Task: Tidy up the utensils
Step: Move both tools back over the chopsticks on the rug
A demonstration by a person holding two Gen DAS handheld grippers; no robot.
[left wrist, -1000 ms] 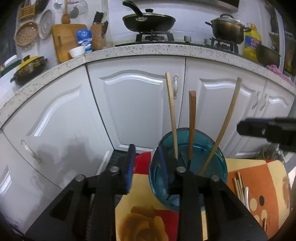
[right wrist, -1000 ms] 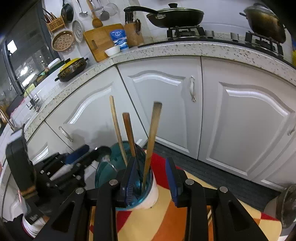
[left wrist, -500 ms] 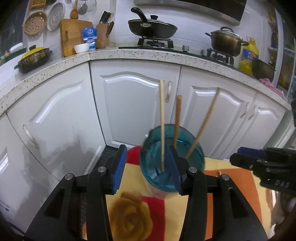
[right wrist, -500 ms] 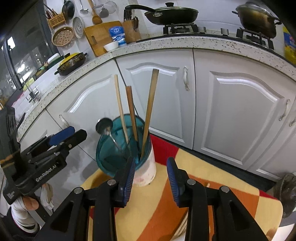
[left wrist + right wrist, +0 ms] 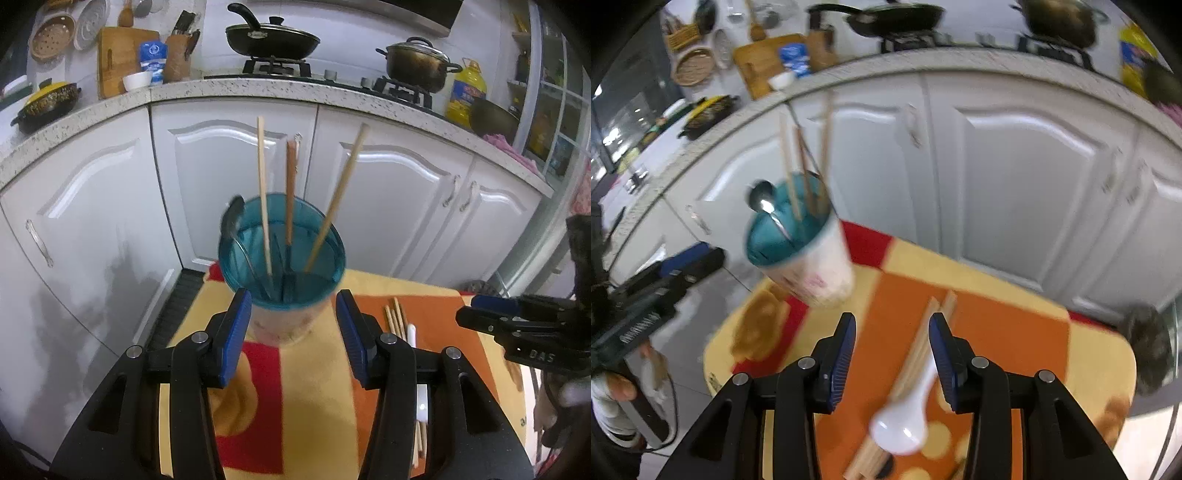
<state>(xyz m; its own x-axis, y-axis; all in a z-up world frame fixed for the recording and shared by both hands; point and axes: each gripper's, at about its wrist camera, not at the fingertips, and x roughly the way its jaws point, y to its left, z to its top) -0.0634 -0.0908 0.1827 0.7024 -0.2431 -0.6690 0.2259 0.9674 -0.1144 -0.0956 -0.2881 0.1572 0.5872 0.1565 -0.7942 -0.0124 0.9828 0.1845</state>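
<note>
A white cup with a teal inside stands on the patterned table. It holds three wooden utensils and a metal spoon. My left gripper sits just short of the cup's base, and its jaws are opening, with neither pad pressing on the cup. My right gripper hovers to the right of the cup. Its jaws are opening above a white spoon and several chopsticks that lie flat, and nothing is gripped. In the right wrist view, my left gripper is left of the cup.
White cabinet doors curve behind the table under a speckled counter that carries a black pan, a pot and an oil bottle. A dark round object sits off the table's right edge. A person's hand shows at lower left.
My left gripper widened and drew back from the cup's rim. My right gripper left the cup and swung right and down over the white spoon and chopsticks, its jaws widening.
</note>
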